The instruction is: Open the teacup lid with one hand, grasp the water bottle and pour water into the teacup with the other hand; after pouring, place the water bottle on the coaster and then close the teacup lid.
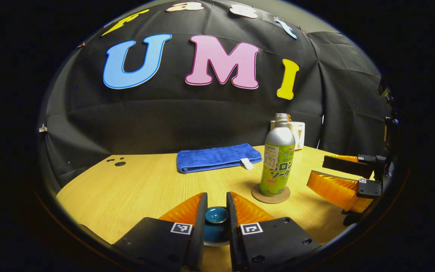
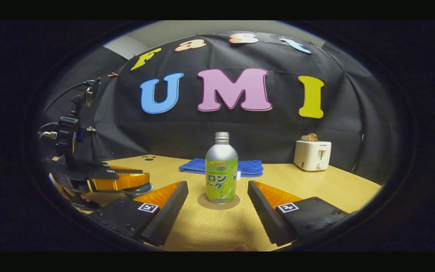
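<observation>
lid step: left claw [image 1: 216,211] pinches the teacup lid [image 1: 216,216]; right claw [image 2: 217,200], spread, faces bottle [image 2: 221,172] at twelve o'clock, already on its coaster [image 2: 218,203].

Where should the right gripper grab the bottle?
Grip the bottle on its straight labelled body, below the tapering shoulder, coming in level from the front. It stands upright on the coaster, centred ahead of the open right gripper, so probably a straight push forward suffices.
</observation>
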Action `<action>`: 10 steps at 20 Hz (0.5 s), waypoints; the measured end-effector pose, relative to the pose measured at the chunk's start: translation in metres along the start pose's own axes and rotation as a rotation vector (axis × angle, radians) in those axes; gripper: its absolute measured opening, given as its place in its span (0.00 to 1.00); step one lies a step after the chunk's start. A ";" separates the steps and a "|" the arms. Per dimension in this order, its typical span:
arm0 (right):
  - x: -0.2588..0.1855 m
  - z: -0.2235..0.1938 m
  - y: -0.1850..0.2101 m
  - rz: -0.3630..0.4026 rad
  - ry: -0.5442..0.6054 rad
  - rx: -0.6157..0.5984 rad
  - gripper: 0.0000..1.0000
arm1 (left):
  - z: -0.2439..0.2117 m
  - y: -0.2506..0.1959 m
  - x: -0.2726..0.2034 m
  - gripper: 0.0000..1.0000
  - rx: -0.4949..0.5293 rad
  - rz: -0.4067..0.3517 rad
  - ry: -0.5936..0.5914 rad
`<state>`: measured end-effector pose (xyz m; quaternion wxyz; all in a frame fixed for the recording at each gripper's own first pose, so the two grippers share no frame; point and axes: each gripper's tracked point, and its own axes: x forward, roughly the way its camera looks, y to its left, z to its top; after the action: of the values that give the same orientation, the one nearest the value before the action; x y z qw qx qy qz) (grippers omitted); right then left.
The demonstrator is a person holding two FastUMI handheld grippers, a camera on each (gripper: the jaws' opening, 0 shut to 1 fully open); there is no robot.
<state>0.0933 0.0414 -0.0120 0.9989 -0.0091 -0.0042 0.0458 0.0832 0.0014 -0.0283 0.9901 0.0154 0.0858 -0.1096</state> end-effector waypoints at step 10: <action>0.001 -0.001 -0.004 -0.011 0.000 0.015 0.98 | -0.007 -0.001 0.003 0.33 0.006 0.012 0.025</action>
<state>0.0950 0.0376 -0.0125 0.9992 -0.0016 -0.0038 0.0404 0.0846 0.0006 -0.0356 0.9896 0.0200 0.0977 -0.1039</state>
